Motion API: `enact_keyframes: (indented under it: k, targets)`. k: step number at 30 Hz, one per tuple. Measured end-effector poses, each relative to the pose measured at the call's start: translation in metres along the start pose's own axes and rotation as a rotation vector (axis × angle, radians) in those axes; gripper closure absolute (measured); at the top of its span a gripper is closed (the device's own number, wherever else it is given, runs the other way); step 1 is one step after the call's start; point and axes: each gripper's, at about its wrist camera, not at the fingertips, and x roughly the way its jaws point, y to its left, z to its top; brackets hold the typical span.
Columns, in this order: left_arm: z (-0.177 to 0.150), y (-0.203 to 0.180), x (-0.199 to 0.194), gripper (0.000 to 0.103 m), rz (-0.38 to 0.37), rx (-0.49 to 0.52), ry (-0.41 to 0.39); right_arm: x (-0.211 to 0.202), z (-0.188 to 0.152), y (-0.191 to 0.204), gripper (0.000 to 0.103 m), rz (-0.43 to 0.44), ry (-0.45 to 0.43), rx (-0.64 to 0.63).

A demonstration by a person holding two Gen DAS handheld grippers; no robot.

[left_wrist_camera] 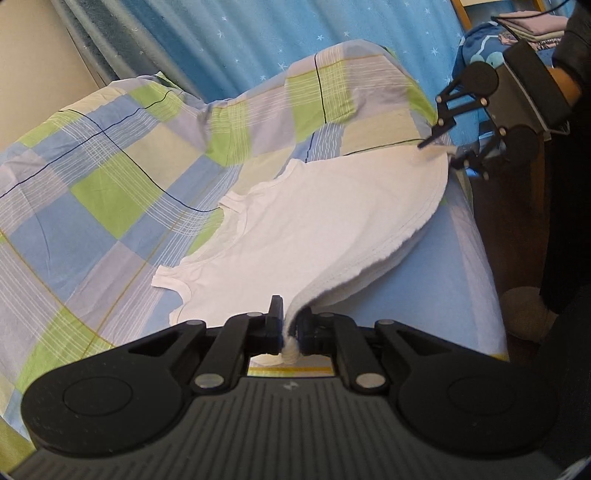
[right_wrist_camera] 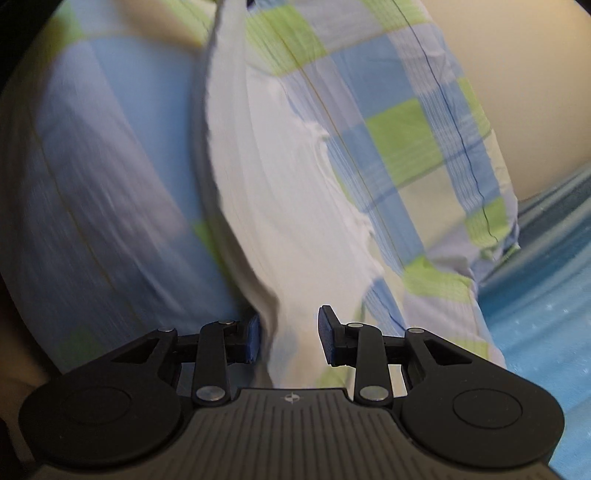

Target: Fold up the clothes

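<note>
A white sleeveless top (left_wrist_camera: 314, 229) lies on the checked bedsheet (left_wrist_camera: 110, 177), neck and armholes to the left and its hem raised off the bed. My left gripper (left_wrist_camera: 288, 332) is shut on one hem corner, with cloth bunched between its fingers. The right gripper (left_wrist_camera: 445, 149) is at the far hem corner. In the right wrist view, which is motion-blurred, the right gripper (right_wrist_camera: 290, 338) has its fingers apart. The white top (right_wrist_camera: 295, 221) runs up between them and touches the left pad (right_wrist_camera: 253, 338).
The bed's edge runs down the right side, with dark floor (left_wrist_camera: 517, 229) beyond it. Behind hangs a blue star-patterned cloth (left_wrist_camera: 240, 40). A blue cushion (left_wrist_camera: 480, 48) and folded clothes (left_wrist_camera: 532, 22) sit at the top right. A hand (left_wrist_camera: 565, 81) holds the right gripper.
</note>
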Motion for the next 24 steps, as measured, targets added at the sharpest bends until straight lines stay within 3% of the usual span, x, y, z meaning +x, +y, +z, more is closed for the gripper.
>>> enact_keyframes:
  k: [4, 6, 7, 14, 21, 24]
  targets:
    - [0.001, -0.006, 0.002, 0.097, 0.004, 0.03, 0.016, 0.002, -0.013, -0.002, 0.075, 0.005, 0.001, -0.022]
    - [0.001, -0.008, 0.003, 0.097, 0.007, 0.041, 0.026, 0.0, -0.015, -0.003, 0.089, 0.025, 0.004, -0.022]
    - [0.001, -0.009, 0.003, 0.097, 0.011, 0.045, 0.031, -0.002, -0.016, -0.004, 0.103, 0.039, 0.01, -0.016]
    - [0.0, -0.008, -0.031, 0.098, 0.063, 0.004, 0.04, -0.053, -0.007, -0.031, 0.103, 0.058, 0.003, 0.066]
    - [0.005, -0.034, -0.113, 0.098, -0.018, -0.03, 0.055, -0.145, 0.006, -0.052, 0.103, 0.133, -0.01, 0.057]
    - [0.011, -0.028, -0.127, 0.098, -0.04, -0.065, 0.068, -0.161, 0.015, -0.067, 0.103, 0.189, -0.009, 0.024]
